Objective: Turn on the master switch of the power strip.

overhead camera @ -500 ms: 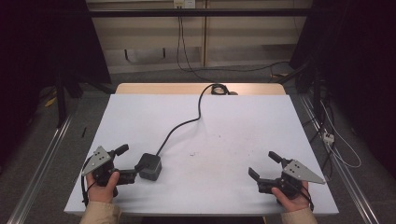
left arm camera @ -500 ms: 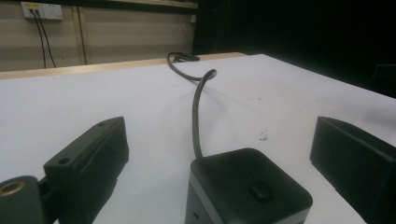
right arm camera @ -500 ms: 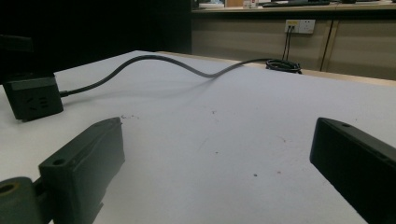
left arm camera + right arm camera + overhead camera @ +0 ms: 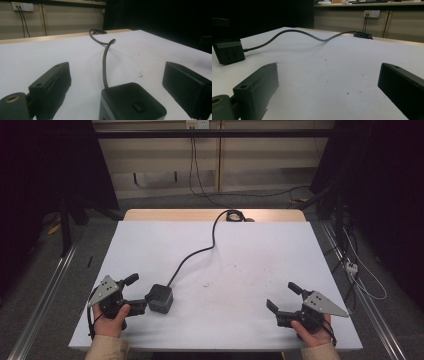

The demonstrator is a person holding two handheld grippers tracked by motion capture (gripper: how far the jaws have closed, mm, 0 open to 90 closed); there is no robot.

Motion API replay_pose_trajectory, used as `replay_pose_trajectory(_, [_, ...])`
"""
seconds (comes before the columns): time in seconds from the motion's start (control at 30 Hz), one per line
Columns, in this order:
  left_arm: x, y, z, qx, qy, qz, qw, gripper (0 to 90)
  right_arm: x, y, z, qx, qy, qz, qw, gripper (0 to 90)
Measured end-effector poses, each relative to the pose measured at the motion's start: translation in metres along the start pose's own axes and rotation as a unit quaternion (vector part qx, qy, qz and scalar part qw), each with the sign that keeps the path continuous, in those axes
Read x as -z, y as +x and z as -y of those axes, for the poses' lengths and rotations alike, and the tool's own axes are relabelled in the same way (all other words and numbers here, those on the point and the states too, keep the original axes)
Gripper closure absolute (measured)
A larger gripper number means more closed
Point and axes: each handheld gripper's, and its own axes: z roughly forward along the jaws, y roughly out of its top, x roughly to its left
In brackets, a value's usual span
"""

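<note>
The dark cube-shaped power socket (image 4: 160,298) sits on the white table (image 4: 260,250) near the front edge, toward the front-left corner, upright on its base with a small button on top and outlet slots on the side that faces the right hand-held gripper view. Its black cable (image 4: 200,251) leaves the far side, lifts off the surface in a low arc and runs to the back edge, where it ends in a small coil.

The left hand-held gripper (image 4: 140,292) lies low on the table with its jaws spread; the socket stands just inside the opening, 1 jaw on each side, neither pad clearly touching it. The step in hand looks like the approach to grasp the socket. The next move probably calls for sliding a little farther forward so the pads bracket the cube's flat sides, clear of the cable root, then closing squarely.

The right hand-held gripper (image 4: 283,296) rests near the front-right corner, jaws wide apart and holding nothing, well apart from the socket.
</note>
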Motion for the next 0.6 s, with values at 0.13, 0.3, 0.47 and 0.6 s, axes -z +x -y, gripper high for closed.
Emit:
replay_pose_trajectory(0.13, [-0.0011, -0.0004, -0.0013, 0.003, 0.002, 0.002, 1.0000, 11.7, 0.0009, -0.0002, 0.0002, 0.002, 0.001, 0.000, 1.0000, 2.7])
replay_pose_trajectory(0.3, [-0.0019, -0.0018, -0.0034, 0.004, 0.003, 0.004, 1.0000, 15.8, 0.0015, -0.0005, 0.0001, 0.000, 0.001, 0.000, 1.0000, 2.8])
replay_pose_trajectory(0.47, [-0.0027, -0.0014, -0.0036, 0.005, 0.008, 0.001, 1.0000, 17.8, 0.0015, -0.0005, 0.0002, 0.001, 0.001, 0.001, 1.0000, 2.7])
replay_pose_trajectory(0.6, [-0.0033, -0.0016, -0.0044, 0.002, 0.011, 0.003, 0.9999, 20.3, 0.0016, -0.0003, 0.0000, -0.001, 0.000, 0.001, 1.0000, 2.8])
